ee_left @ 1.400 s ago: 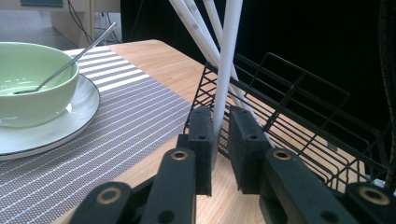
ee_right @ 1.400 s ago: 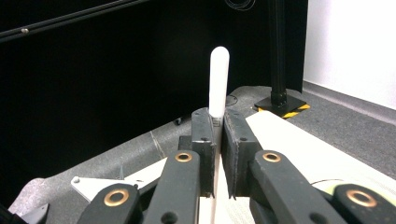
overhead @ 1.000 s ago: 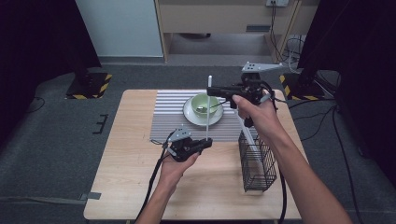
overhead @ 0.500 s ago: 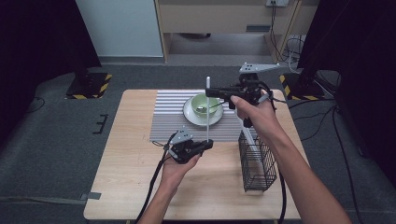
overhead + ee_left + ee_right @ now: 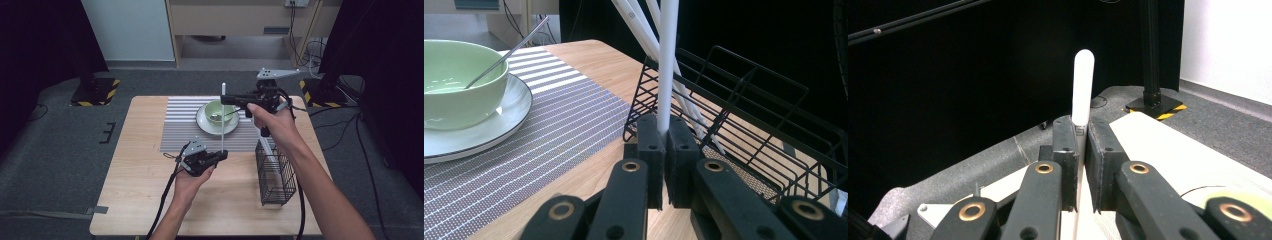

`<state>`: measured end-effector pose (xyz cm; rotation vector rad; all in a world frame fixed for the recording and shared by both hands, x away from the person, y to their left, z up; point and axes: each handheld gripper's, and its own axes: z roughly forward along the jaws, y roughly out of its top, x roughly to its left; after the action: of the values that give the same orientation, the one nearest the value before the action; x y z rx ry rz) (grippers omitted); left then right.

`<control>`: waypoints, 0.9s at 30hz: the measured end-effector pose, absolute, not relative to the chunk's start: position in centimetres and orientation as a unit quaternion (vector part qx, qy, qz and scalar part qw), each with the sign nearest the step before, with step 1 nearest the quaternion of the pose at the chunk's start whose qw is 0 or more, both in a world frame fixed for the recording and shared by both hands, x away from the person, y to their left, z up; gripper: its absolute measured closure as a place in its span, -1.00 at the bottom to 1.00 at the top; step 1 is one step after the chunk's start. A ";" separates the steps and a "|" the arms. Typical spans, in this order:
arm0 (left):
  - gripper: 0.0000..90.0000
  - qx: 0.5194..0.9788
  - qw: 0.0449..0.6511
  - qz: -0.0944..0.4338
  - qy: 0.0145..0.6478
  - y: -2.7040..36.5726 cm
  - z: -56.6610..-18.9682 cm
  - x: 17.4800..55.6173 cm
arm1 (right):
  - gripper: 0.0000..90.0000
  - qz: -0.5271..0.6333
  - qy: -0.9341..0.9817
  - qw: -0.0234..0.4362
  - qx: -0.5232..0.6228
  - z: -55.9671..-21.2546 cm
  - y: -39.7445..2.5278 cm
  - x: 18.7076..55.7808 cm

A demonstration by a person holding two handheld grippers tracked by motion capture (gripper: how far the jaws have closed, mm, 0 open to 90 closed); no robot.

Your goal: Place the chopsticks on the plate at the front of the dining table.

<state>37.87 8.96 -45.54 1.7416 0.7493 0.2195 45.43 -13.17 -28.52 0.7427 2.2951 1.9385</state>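
Observation:
A white chopstick (image 5: 222, 122) stands upright above the table, held at both ends. My left gripper (image 5: 221, 154) is shut on its lower end, at the placemat's near edge; in the left gripper view the chopstick (image 5: 667, 75) rises from between the closed pads of that gripper (image 5: 663, 131). My right gripper (image 5: 223, 100) holds it just below the rounded tip, over the bowl; in the right gripper view the tip (image 5: 1082, 90) sticks up out of that gripper (image 5: 1078, 131).
A green bowl (image 5: 219, 111) with a metal spoon sits on a white plate (image 5: 205, 124) on the striped placemat (image 5: 175, 130). A black wire basket (image 5: 275, 172) with more white chopsticks (image 5: 639, 25) stands on the wooden table (image 5: 135, 190), right of my left gripper.
The right gripper and the chopstick's top have shifted slightly left. The left gripper has stayed almost in place at the lower end.

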 end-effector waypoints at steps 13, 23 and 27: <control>0.93 0.738 0.579 0.108 0.330 9.4 -45.4 38.1 | -0.18 0.610 0.742 0.082 0.264 -28.9 -14.5 45.1; 0.93 0.722 0.576 0.134 0.360 11.0 -45.1 38.4 | -0.61 0.575 0.713 0.177 0.360 -32.2 -20.9 46.1; 0.93 0.720 0.566 0.148 0.373 11.7 -45.0 38.6 | -0.66 0.564 0.695 0.198 0.399 -33.6 -23.7 46.3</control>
<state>38.61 11.72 -45.01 1.6939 0.8759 0.3483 46.32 -23.68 -33.57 1.1172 1.9455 1.5796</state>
